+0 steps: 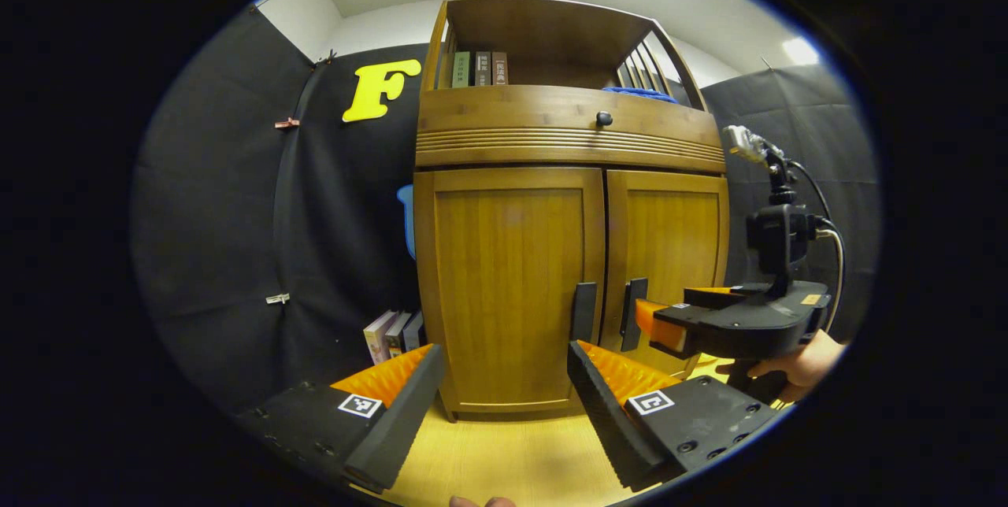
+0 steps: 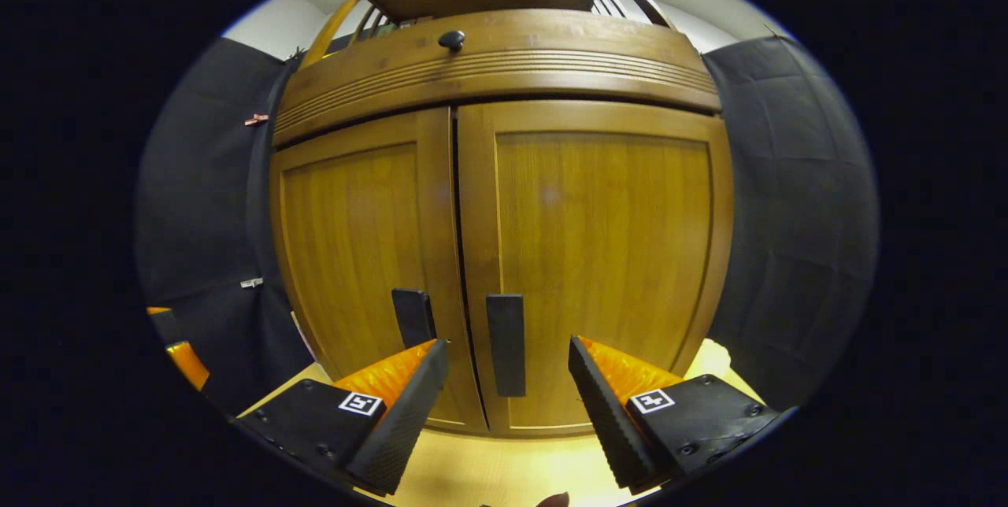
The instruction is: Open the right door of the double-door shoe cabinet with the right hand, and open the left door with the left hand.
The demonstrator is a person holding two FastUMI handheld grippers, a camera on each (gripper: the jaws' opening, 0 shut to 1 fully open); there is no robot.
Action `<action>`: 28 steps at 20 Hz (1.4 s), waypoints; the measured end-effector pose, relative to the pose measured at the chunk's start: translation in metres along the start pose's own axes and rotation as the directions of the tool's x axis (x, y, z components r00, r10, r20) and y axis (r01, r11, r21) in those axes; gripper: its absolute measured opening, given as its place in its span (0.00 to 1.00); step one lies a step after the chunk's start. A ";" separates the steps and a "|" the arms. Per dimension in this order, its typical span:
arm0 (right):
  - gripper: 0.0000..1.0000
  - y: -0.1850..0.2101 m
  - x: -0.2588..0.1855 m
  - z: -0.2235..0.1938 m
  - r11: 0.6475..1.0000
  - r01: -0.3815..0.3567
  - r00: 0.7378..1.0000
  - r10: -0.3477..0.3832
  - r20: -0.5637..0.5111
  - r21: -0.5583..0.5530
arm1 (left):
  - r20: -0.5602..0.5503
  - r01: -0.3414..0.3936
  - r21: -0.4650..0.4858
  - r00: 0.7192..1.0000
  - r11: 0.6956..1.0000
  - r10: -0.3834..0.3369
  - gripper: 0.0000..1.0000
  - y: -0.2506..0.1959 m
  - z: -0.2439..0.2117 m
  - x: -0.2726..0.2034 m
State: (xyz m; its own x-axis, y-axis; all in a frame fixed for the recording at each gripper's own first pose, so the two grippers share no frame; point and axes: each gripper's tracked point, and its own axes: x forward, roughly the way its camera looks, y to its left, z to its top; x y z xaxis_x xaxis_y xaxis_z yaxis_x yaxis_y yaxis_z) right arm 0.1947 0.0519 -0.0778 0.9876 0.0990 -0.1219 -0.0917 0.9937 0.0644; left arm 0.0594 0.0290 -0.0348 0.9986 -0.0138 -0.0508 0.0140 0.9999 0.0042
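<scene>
Straight ahead in the left gripper view stands the shoe cabinet (image 1: 567, 137), both doors closed. The left gripper (image 1: 504, 381) hangs a little way back from the left door (image 1: 508, 286), jaws spread wide and holding nothing, with the left handle (image 1: 583, 312) just beyond its right finger. In the right gripper view, the right gripper (image 2: 508, 381) is close to the right door (image 2: 602, 255), its jaws likewise wide apart, the right handle (image 2: 505, 343) standing between the fingers but untouched. Books (image 1: 479, 68) sit on the top shelf.
</scene>
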 end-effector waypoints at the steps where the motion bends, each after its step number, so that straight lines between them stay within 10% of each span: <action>1: 0.98 0.000 0.009 -0.002 1.000 0.001 1.000 -0.001 -0.006 -0.001 | -0.005 0.000 -0.002 1.000 1.000 0.000 0.98 0.002 -0.002 0.001; 6: 0.95 0.001 0.052 -0.021 1.000 0.014 0.999 -0.014 -0.046 0.006 | -0.023 -0.012 -0.001 1.000 1.000 0.011 0.98 0.010 -0.008 0.002; 13: 0.39 -0.003 0.074 -0.030 0.997 0.073 0.995 -0.071 -0.065 0.027 | -0.048 -0.042 0.000 0.998 0.999 0.042 0.98 0.034 -0.018 0.001; 28: 0.24 -0.011 0.019 -0.034 0.999 -0.033 0.997 0.031 -0.074 -0.020 | -0.024 -0.067 0.016 0.997 0.998 0.067 0.98 0.036 -0.009 -0.023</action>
State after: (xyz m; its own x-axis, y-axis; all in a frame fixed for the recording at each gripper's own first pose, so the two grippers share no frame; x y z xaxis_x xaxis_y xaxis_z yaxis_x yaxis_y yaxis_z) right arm 0.2106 0.0447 -0.1147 0.9721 0.1338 -0.1928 -0.1267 0.9908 0.0485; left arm 0.0366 0.0657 -0.0422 0.9958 0.0538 -0.0746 -0.0522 0.9984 0.0235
